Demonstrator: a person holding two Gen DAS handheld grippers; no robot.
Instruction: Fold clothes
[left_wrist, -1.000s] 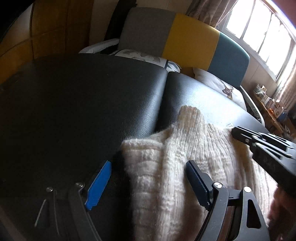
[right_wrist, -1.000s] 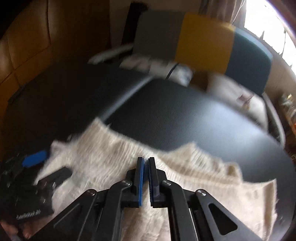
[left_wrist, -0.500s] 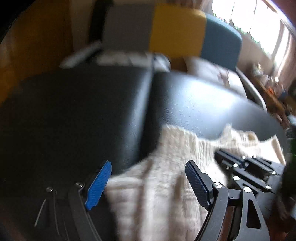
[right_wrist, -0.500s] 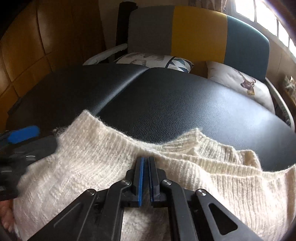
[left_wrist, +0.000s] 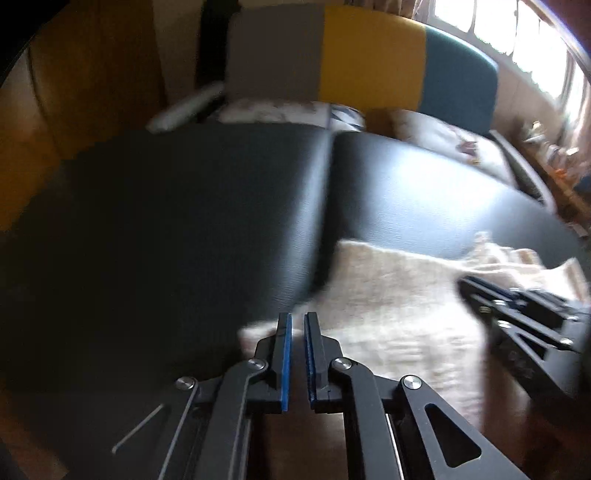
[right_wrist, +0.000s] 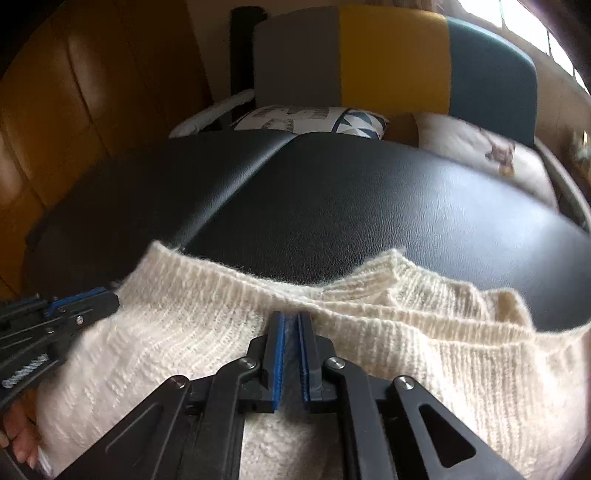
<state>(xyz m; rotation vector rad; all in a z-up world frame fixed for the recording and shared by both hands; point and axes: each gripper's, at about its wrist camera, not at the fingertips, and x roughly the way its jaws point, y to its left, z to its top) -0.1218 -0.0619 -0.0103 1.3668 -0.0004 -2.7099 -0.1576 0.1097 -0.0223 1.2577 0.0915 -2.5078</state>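
A cream knit sweater lies on the near part of a black padded table. My left gripper has its jaws closing to a narrow slit on the sweater's left edge. In the right wrist view it shows at the sweater's left border. My right gripper pinches a ridge of knit near the neckline, with grey fuzz between its blue pads and its jaws opening a little. The left wrist view shows it lying on the sweater at the right.
Beyond the table stands a bench with a grey, yellow and teal back and patterned cushions. Brown wooden panels rise at the left. A hand's fingers show at the lower left.
The left gripper's jaws went from wide open to nearly together and moved to the sweater's left edge. The right gripper's gap widened slightly. The sweater lies more spread out than before.
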